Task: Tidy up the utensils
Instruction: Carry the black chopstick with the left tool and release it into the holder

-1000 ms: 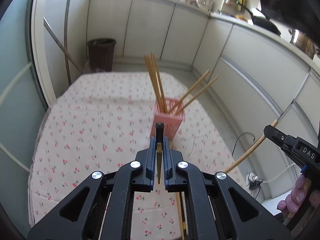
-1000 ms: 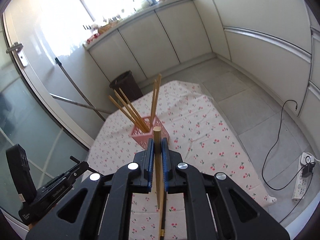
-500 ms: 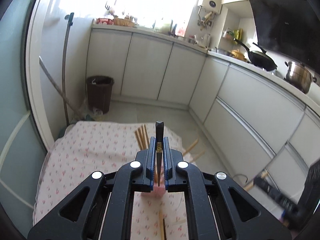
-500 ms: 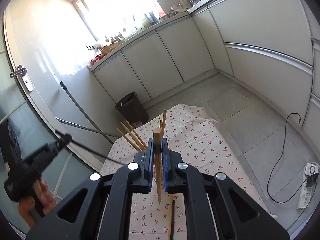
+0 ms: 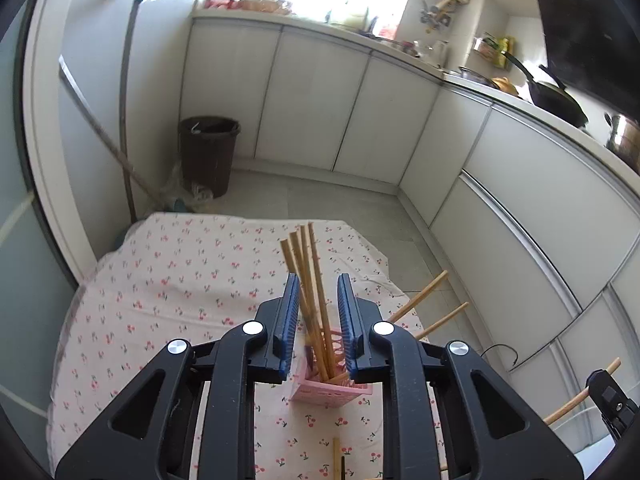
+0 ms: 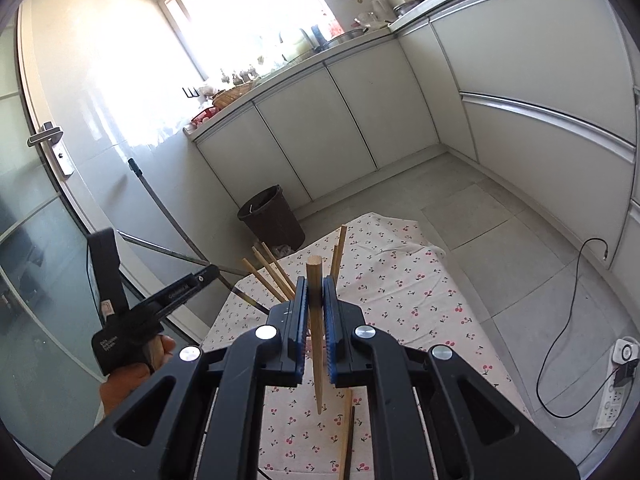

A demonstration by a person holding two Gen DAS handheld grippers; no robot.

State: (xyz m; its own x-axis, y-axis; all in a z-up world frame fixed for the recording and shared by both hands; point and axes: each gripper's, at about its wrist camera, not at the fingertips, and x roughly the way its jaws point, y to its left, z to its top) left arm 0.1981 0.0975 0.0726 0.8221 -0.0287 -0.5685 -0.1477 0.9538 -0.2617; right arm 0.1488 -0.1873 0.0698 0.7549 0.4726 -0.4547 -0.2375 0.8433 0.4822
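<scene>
Hovering over the pink basket near the middle of the cherry-print table, my left tool has just been opening its jaws; nothing sits between them now, so I judge its dark chopstick went in with the wooden chopsticks leaning there. My right tool is clamped on a pale, tapered chopstick, point down, ready to follow. More chopsticks lie on the cloth below.
</scene>
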